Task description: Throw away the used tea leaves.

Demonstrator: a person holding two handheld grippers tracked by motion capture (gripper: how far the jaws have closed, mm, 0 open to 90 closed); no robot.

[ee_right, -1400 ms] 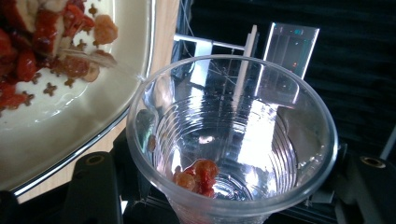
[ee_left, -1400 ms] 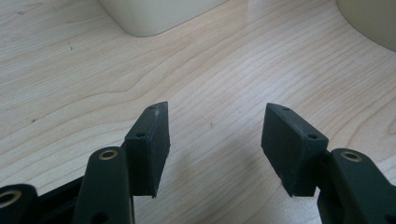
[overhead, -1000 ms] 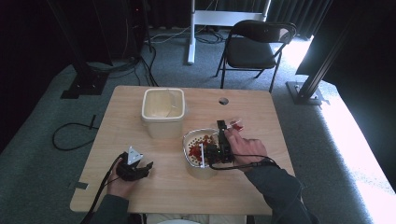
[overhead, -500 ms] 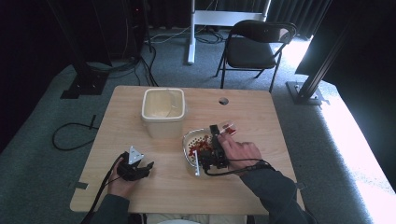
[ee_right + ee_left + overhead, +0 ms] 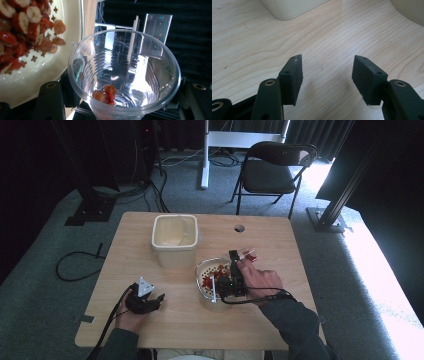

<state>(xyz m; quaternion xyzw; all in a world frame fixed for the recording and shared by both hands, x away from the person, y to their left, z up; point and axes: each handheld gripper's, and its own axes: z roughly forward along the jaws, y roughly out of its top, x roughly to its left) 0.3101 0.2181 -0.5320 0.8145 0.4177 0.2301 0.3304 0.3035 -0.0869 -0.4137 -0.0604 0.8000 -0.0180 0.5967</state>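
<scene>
Between the jaws of the right hand-held gripper, a clear plastic cup was clamped by its lower wall, the jaws set fairly wide to span it. The cup was tipped over, its mouth facing the gripper's camera and its long axis running roughly level rather than upright. A few red scraps of fruit clung near its bottom; most of what it could hold was already out.

Just beside the cup's rim, toward the left of the right gripper view, lay the bowl, pale and shallow, with banana slices, red fruit pieces and small star-shaped bits heaped in it. From the high view the right hand-held gripper hovered over the bowl near the middle of the surface, so the bowl lay directly beneath and slightly left of the cup. My judgement is that the next move turns on this: the cup's mouth had to tilt further toward the bowl for the last scraps to drop.

Farther off, the left hand-held gripper rested low at the near left of the surface, its jaws apart and holding nothing, well apart from the bowl. A cream tub stood behind the bowl. The right hand was clearly the nearer one.
</scene>
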